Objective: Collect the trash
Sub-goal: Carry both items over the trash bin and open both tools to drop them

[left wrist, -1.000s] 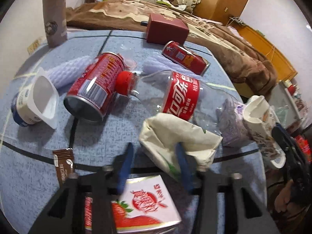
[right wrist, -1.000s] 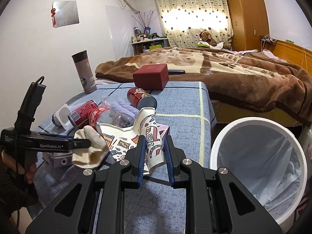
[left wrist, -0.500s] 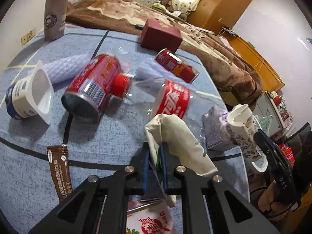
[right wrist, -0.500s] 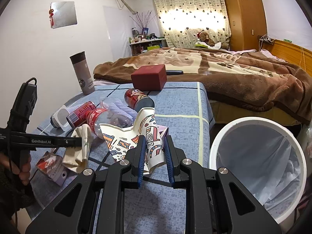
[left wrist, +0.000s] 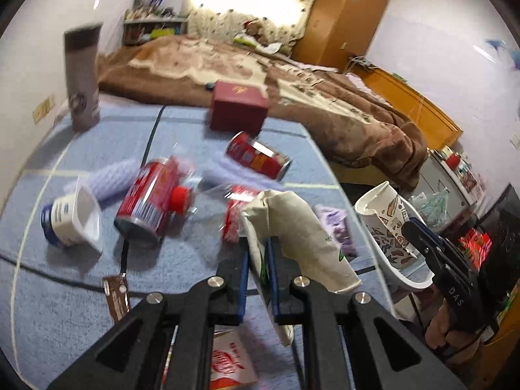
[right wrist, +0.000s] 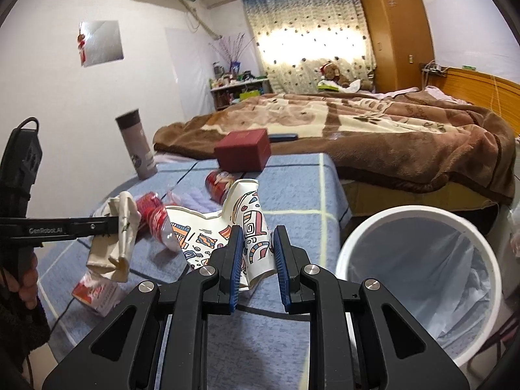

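Held item, left: crumpled cream paper bag [left wrist: 292, 227], soft and creased with a small green print, centre of the left wrist view, hanging clear of the table.
Left gripper [left wrist: 258, 279]: blue pads pinched tight on the bag's edge; pointing steeply down over the table. In the right wrist view it reaches in level from the left edge [right wrist: 107, 226] with the bag [right wrist: 117, 240] drooping below it.
Held item, right: torn patterned paper cup [right wrist: 240, 227], white card with coloured doodles, flattened and splayed, lower centre.
Right gripper [right wrist: 258, 253]: nearly closed, pads clamped on the cup's wall; held low, beside the bin.
Trash bin [right wrist: 383, 219]: round white rim, pale plastic liner, lower right of the right wrist view.
Table [left wrist: 81, 273]: blue cloth with dark and pale lines.
Remaining litter: red drink can [left wrist: 149, 201] on its side; second red can [left wrist: 258, 159]; clear plastic bottle with red cap [left wrist: 180, 198]; white yoghurt tub [left wrist: 71, 217] tipped over; brown sachet [left wrist: 115, 299]; strawberry carton [left wrist: 230, 362] at the bottom edge.
Other: red box [left wrist: 237, 110]; grey tumbler [left wrist: 83, 78] upright, upper left; bed with brown blanket [right wrist: 373, 130] behind.
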A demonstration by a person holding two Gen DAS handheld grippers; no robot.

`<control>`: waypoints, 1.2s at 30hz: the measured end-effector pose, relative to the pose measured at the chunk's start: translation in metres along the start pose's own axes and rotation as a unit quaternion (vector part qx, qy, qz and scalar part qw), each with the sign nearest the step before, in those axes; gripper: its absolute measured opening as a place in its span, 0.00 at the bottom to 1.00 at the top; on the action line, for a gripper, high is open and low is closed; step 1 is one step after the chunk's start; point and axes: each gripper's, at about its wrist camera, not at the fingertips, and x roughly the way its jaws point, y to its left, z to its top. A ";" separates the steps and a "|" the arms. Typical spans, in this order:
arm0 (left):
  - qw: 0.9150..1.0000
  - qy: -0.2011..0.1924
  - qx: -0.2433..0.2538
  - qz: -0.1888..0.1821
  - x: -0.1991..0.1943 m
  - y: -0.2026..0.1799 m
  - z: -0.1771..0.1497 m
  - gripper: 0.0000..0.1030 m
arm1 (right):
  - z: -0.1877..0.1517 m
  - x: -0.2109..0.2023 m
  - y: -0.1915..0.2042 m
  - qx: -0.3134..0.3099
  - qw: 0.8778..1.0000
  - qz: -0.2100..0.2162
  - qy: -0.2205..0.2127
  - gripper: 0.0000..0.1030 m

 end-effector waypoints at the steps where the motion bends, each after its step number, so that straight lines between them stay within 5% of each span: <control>1: 1.000 -0.003 0.005 -0.002 -0.001 -0.004 0.002 0.12 | 0.001 -0.002 -0.002 0.002 1.000 -0.004 -0.003 0.19; 15: 0.995 0.012 0.062 -0.077 0.037 -0.107 0.021 0.12 | 0.005 -0.040 -0.061 0.042 0.993 -0.101 -0.031 0.19; 23: 0.987 0.042 0.098 -0.116 0.076 -0.180 0.019 0.12 | -0.007 -0.046 -0.098 0.066 0.985 -0.156 -0.011 0.19; 36: 0.982 0.090 0.131 -0.105 0.133 -0.231 0.003 0.12 | -0.027 -0.034 -0.137 0.072 0.974 -0.209 0.048 0.20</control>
